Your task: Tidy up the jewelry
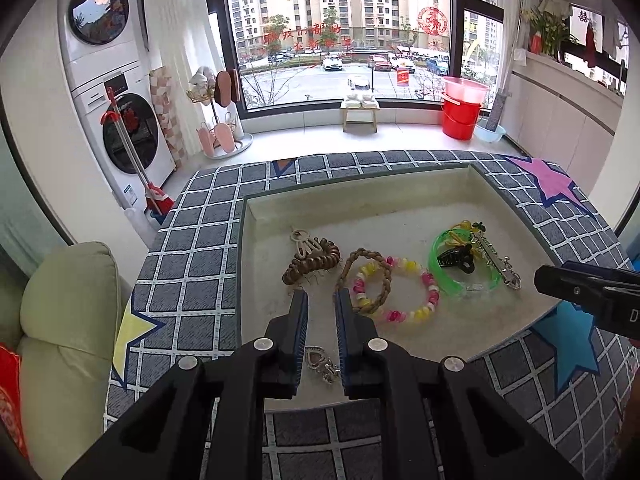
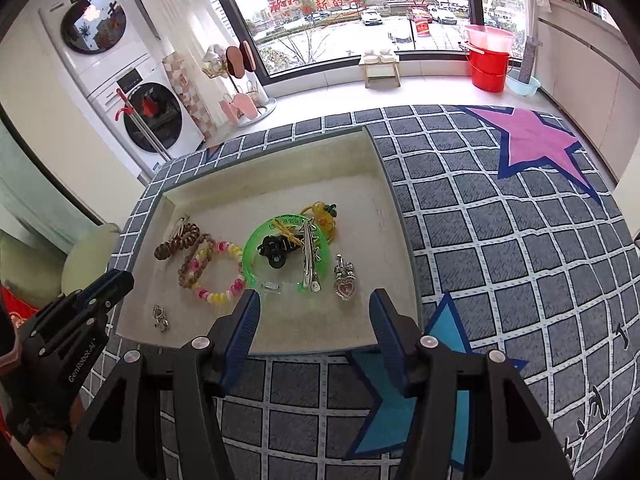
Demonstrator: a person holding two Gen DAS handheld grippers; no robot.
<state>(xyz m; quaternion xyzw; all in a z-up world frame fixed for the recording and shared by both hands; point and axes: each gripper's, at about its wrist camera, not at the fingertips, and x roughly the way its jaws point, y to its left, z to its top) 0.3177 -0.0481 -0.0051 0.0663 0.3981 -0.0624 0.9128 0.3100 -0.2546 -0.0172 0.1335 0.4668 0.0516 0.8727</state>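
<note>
Jewelry lies in the tray [image 1: 400, 190]; left gripper [image 1: 322, 300] hangs above a silver charm [image 1: 322, 364], jaws parted and gripping nothing; right gripper [image 2: 314, 308] spread and empty, near a heart pendant [image 2: 344, 278]; both pieces look just placed; next likely calls for fetching another piece, or tidying the bracelet [image 1: 394, 290] cluster.

Window: large dark-framed pane [image 1: 344, 28], red paper decals, daylight, tower blocks and parked cars beyond.
Left wall: stacked washer and dryer [image 1: 108, 80].
Floor: pale tile; red bucket [image 1: 462, 114], small wooden stool [image 1: 360, 114].
Table cover: grey checked cloth [image 2: 500, 260] with stars.
</note>
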